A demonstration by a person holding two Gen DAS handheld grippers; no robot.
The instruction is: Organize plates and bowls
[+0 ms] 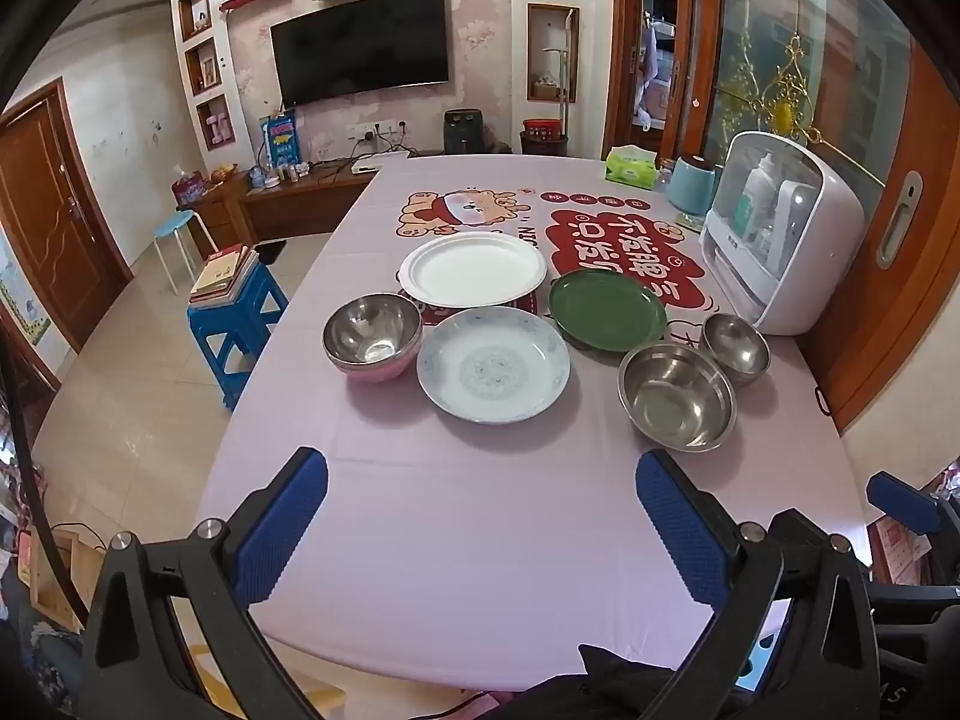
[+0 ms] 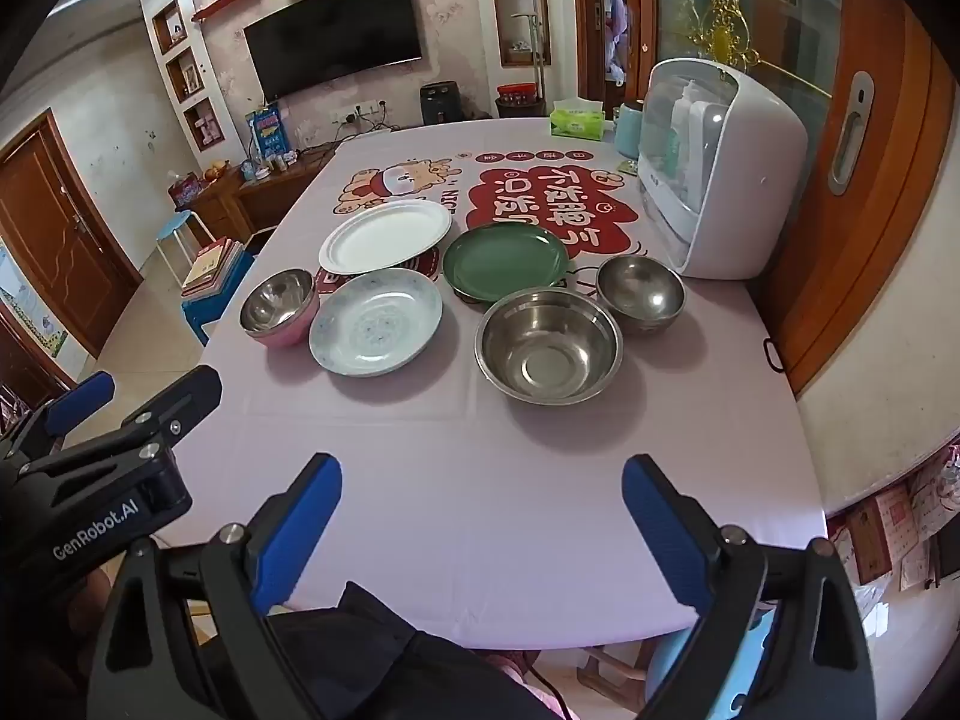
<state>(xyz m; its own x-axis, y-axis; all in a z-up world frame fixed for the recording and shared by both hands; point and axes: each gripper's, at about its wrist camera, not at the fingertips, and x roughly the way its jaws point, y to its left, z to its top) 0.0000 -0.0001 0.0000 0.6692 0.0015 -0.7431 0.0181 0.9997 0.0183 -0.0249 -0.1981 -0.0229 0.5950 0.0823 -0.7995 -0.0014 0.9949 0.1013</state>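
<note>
Seemingly nothing is gripped yet, so the opening reach should pick one dish and take its rim squarely, lifting without dragging the cloth. From the left wrist, the left gripper (image 1: 480,516) stands wide apart over bare tablecloth (image 1: 480,540), the patterned plate (image 1: 493,372) ahead, well apart. From the right wrist, the right gripper (image 2: 480,516) is likewise spread and empty, the large steel bowl (image 2: 549,345) straight ahead, probably nearest.

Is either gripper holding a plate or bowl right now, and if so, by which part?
Nothing is held. The left gripper and right gripper are both open over bare pink tablecloth, short of the large stainless steel bowl.
</note>
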